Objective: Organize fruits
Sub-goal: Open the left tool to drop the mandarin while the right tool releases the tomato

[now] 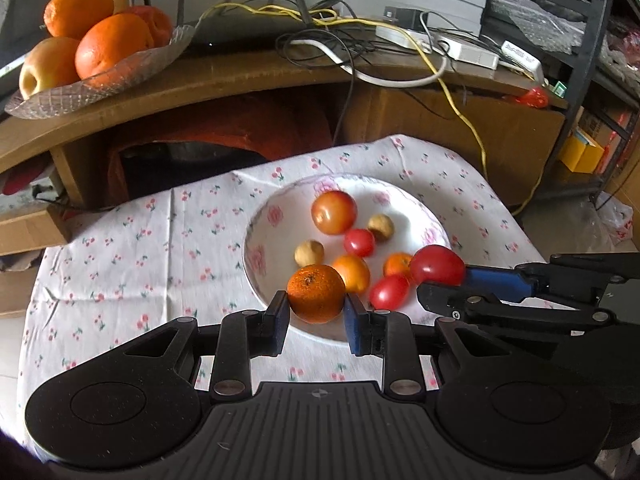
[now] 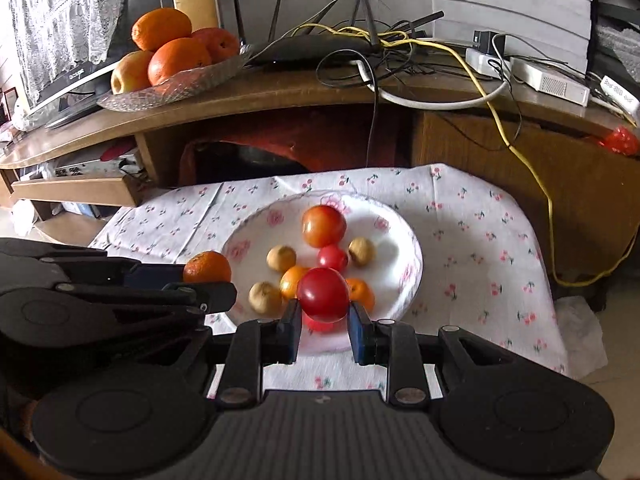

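My left gripper [image 1: 316, 314] is shut on a mandarin [image 1: 316, 298], holding it over the near rim of a white flowered plate [image 1: 260, 256]. My right gripper [image 2: 324, 316] is shut on a red tomato [image 2: 323, 294] above the same plate [image 2: 412, 248]. In the left wrist view the right gripper [image 1: 440, 280] reaches in from the right with the tomato [image 1: 438, 266]. In the right wrist view the left gripper [image 2: 212, 282] comes in from the left with the mandarin [image 2: 207, 267]. Several fruits lie in the plate: a large reddish apple [image 1: 334, 212], small tomatoes, small oranges and brown round fruits.
The plate sits on a cherry-print cloth [image 1: 120, 264] over a low table. Behind it, a wooden shelf [image 1: 240, 76] carries a glass dish [image 1: 100, 88] of oranges and an apple, a router and tangled cables [image 1: 360, 40]. A yellow cable [image 2: 540, 188] hangs at the right.
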Available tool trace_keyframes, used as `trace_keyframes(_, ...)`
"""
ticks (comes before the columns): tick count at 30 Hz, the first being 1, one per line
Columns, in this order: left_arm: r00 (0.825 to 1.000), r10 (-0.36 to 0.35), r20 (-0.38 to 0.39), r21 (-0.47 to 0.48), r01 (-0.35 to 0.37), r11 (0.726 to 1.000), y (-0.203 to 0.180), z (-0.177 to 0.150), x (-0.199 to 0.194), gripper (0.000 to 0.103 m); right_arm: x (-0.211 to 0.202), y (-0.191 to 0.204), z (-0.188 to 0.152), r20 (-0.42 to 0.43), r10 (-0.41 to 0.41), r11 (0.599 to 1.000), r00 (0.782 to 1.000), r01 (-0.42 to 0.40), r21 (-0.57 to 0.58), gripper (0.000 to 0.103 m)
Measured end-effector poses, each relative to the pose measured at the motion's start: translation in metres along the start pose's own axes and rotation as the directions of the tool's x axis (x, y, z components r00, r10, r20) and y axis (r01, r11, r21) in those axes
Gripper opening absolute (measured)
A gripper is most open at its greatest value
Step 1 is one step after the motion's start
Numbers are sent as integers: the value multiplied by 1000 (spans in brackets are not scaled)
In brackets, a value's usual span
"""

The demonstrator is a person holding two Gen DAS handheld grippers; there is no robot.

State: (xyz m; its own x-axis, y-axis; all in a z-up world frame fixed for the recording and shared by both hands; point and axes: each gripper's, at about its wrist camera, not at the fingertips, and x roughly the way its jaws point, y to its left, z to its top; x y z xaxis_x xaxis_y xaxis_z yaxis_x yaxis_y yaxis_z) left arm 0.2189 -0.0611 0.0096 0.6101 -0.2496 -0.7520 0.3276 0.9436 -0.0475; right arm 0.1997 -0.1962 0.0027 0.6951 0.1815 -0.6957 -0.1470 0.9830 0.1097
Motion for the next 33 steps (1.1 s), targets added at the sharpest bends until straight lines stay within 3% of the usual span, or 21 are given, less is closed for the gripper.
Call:
trace_keyframes(17, 999, 22, -40, -13, -23, 1000, 9, 14, 45, 36, 45, -10, 14, -23, -50, 998, 999, 49, -40, 28)
trace_keyframes(33, 998, 31, -52, -27, -33, 999, 12, 14, 50, 38, 53, -7, 13, -24, -70, 996, 997, 69, -59, 28)
